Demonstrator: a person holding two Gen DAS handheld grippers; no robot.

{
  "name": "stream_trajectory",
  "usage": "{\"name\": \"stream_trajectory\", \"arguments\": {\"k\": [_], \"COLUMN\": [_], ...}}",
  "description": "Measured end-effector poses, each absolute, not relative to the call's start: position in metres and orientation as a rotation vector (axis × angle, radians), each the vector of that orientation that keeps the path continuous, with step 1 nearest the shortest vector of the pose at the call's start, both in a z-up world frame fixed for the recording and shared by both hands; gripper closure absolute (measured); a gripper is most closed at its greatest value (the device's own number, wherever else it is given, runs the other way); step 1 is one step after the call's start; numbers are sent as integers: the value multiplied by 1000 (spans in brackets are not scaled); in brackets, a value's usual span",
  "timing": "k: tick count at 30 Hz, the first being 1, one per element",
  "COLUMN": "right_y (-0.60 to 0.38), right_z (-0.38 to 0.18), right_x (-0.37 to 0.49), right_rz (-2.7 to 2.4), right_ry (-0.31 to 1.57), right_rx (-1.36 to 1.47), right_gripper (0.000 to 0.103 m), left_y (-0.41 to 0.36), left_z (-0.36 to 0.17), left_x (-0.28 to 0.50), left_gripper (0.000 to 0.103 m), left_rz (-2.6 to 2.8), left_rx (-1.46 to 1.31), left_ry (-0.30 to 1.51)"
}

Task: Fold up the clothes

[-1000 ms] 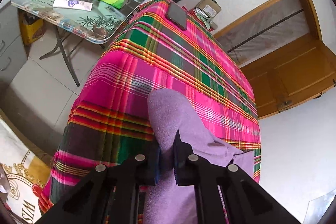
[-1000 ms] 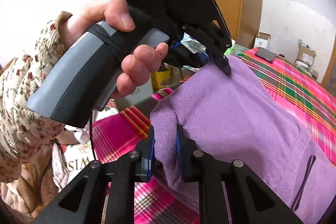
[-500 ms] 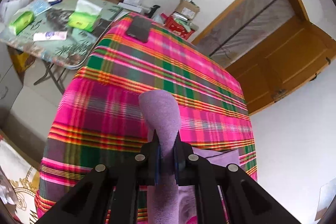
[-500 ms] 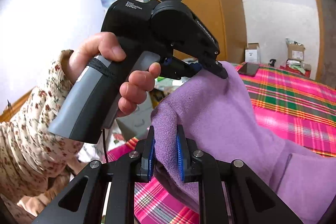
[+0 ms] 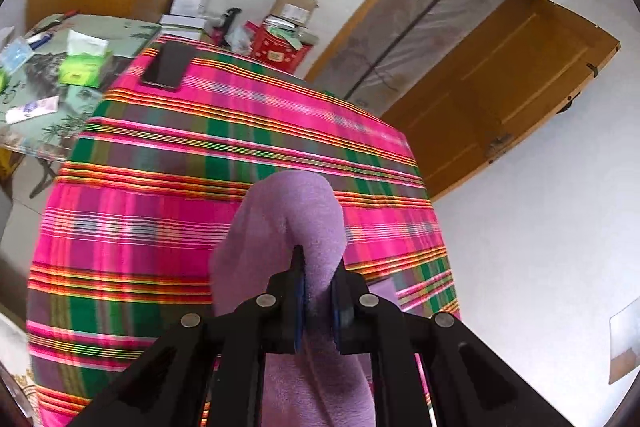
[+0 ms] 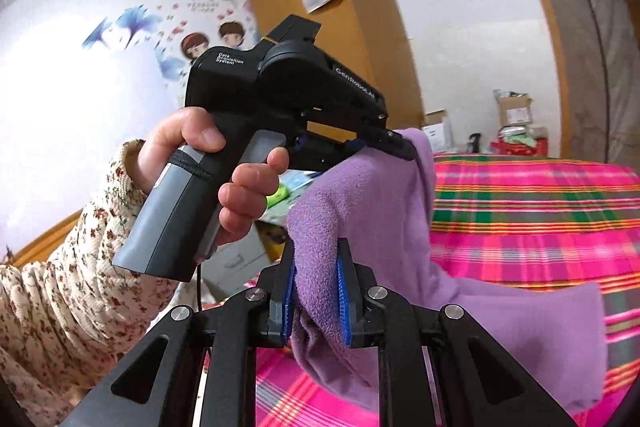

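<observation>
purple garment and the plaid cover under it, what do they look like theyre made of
Purple garment: looks like fleece or similar napped knit; matte, fuzzy surface, thick soft folds. Plaid cover: likely thin woven cloth; flat, smooth, with crisp stripe lines. Neither fibre can be told.

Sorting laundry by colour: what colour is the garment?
Plain lilac purple garment, clearest in the right wrist view.

- White plaster walls (image 5: 540,207); an open wooden door (image 5: 512,75) at two o'clock.
- Tall wooden wardrobe (image 6: 360,39) at twelve o'clock.
- Cartoon wall stickers (image 6: 208,39) at ten o'clock, in bright light.
- Folding side table with green printed top (image 5: 120,27) at ten o'clock.
</observation>
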State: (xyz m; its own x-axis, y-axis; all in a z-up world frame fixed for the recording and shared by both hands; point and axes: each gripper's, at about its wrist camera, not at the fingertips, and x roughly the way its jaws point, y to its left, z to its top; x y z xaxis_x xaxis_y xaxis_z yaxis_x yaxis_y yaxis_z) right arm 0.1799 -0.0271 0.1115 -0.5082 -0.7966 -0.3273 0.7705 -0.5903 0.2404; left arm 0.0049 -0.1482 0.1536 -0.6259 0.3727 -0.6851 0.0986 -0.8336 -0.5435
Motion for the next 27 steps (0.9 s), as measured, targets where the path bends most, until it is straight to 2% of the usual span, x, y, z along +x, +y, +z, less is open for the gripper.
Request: {"name": "stream_trajectory", "arguments": {"k": [14, 27], "right_y": [35, 103], "right_z": [111, 88], "right_x": [147, 127], "right_rz": [-2313, -2450], "right_ry": [-179, -329], "right_rx": [533, 640], "right_gripper": [85, 85], "left_y": [-74, -9], "left_z": [149, 124], "left_x": [-42, -91], "left_gripper": [90, 86], "left_rz": [2461, 2344], "left_rx": [-1342, -1447], "left_ry": [-714, -654]}}
